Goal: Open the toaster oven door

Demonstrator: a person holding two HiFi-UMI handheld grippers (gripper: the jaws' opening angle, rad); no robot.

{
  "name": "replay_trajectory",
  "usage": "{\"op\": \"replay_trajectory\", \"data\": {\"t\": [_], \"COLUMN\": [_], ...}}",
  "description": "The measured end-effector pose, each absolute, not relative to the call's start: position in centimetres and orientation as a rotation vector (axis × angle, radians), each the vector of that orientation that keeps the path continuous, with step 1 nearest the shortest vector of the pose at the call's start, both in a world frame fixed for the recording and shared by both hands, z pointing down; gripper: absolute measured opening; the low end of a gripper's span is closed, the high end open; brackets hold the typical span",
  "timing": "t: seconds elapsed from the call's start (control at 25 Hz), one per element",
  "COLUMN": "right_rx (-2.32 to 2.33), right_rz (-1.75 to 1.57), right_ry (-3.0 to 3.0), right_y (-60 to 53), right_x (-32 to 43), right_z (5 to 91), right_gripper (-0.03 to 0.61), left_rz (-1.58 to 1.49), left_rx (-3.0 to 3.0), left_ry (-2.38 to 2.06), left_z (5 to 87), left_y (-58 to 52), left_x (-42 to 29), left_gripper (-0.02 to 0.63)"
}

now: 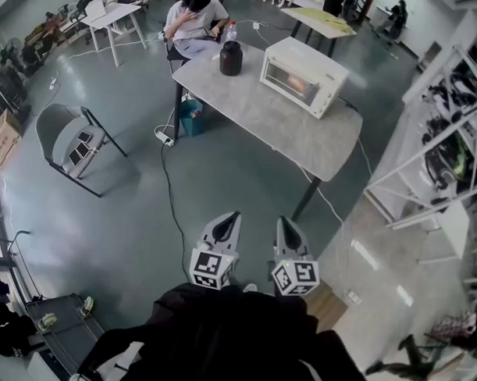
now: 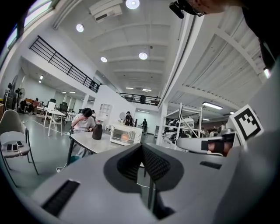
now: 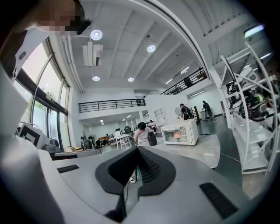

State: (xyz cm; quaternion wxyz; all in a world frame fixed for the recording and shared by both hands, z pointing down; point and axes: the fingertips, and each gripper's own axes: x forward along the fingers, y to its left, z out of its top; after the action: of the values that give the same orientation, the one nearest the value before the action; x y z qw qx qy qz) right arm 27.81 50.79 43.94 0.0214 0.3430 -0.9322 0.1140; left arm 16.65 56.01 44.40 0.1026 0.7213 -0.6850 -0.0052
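Note:
The white toaster oven (image 1: 303,75) stands at the far end of a grey table (image 1: 287,129), its glass door closed and an orange glow behind it. It also shows small in the left gripper view, toaster oven (image 2: 124,134), and in the right gripper view, toaster oven (image 3: 179,131). My left gripper (image 1: 234,218) and right gripper (image 1: 283,222) hang side by side close to my body, over the floor and well short of the table. Both are shut and hold nothing: left gripper (image 2: 141,146), right gripper (image 3: 137,148).
A dark jar (image 1: 230,58) stands on the table left of the oven, with a seated person (image 1: 196,24) behind it. A grey chair (image 1: 76,145) is at the left, metal shelving (image 1: 451,131) at the right. A cable (image 1: 172,199) crosses the floor by a teal bin (image 1: 191,118).

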Motion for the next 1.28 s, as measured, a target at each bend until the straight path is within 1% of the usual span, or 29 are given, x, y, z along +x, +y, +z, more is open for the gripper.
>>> {"op": "replay_trajectory", "data": {"t": [0.44, 0.8, 0.92, 1.04, 1.28], "right_rx": [1.096, 1.140, 1.135, 1.141, 1.144], "right_rz": [0.308, 0.284, 0.300, 0.286, 0.295], "right_ry": [-2.868, -2.886, -2.897, -2.891, -2.881], "right_y": [50.3, 46.7, 44.9, 42.5, 34.8], "right_x": [24.9, 22.4, 21.2, 19.9, 16.1], "right_z": [43.6, 43.2, 43.4, 43.9, 45.5], "right_gripper": [0.003, 0.003, 0.003, 0.003, 0.003], "left_rz": [-0.064, -0.056, -0.083, -0.035, 0.005], "left_rx": [2.161, 2.178, 2.158, 2.192, 2.201], "left_ry": [-1.979, -1.993, -1.992, -1.996, -2.003], "left_z": [44.3, 43.6, 43.3, 43.9, 45.2], "left_y": [55.5, 51.9, 50.0, 47.5, 40.1], "left_x": [14.5, 12.3, 11.1, 9.9, 5.8], "left_gripper": [0.003, 0.003, 0.003, 0.003, 0.003]}}
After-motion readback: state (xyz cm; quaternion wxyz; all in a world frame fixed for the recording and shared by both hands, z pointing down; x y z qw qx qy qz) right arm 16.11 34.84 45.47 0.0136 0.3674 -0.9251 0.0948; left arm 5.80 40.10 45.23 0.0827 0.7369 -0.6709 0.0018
